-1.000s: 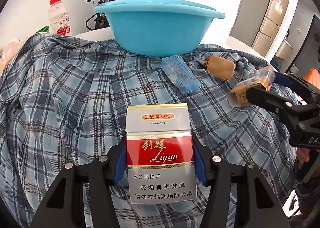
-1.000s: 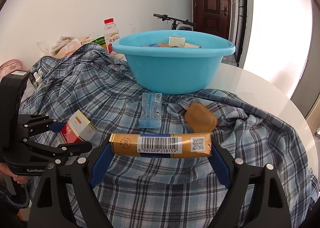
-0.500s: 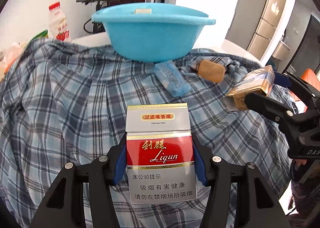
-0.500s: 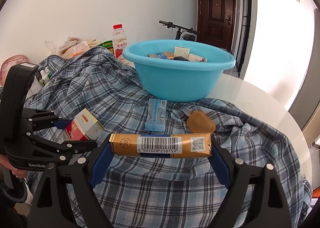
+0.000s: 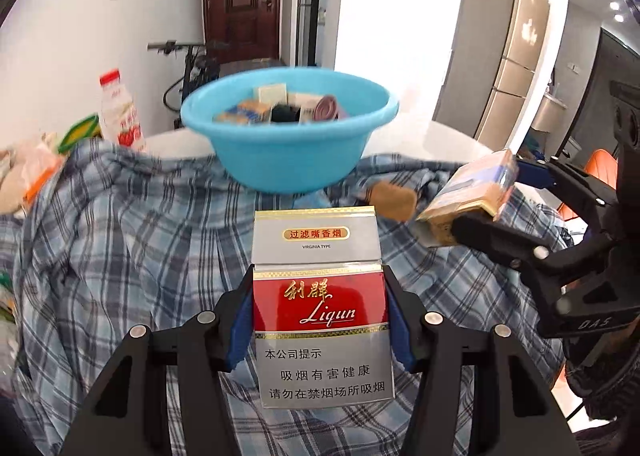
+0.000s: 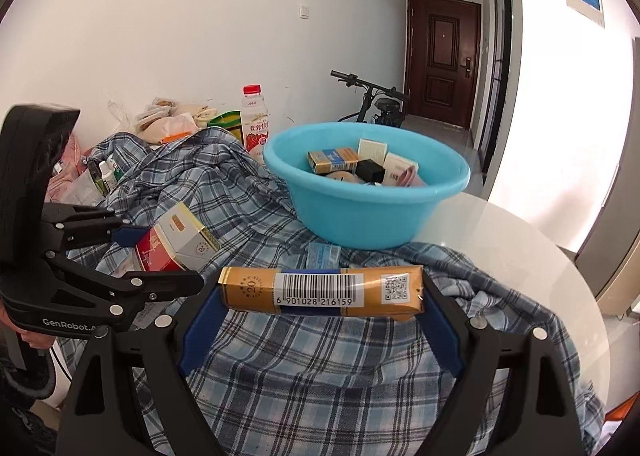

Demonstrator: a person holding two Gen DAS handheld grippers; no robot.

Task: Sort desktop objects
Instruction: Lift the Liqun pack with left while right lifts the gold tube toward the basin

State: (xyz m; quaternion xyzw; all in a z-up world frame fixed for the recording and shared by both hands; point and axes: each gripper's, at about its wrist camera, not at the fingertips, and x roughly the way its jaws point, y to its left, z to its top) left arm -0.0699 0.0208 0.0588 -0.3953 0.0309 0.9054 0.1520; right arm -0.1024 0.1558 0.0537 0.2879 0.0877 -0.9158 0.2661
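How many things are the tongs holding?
2: a red-and-silver cigarette pack in the left tongs, and a gold wrapped pack with a barcode in the right tongs.

Two tongs (left [image 5: 320,320], right [image 6: 320,316]), one basin [image 6: 366,216], one red pack [image 5: 320,308], one gold pack [image 6: 320,288], one bottle [image 6: 256,120], one plaid cloth [image 6: 320,368].

Red pack [image 5: 322,306]: "Liqun" in script, "VIRGINIA TYPE", gold Chinese characters, and a Chinese health warning on the lower grey panel. Gold pack [image 6: 320,288]: barcode 6 901028 216159, "20", a QR code. Left gripper [image 6: 156,256] body: "GenRobot". Right gripper [image 5: 486,196] body: "DAS". Bottle [image 6: 256,122] label: illegible.
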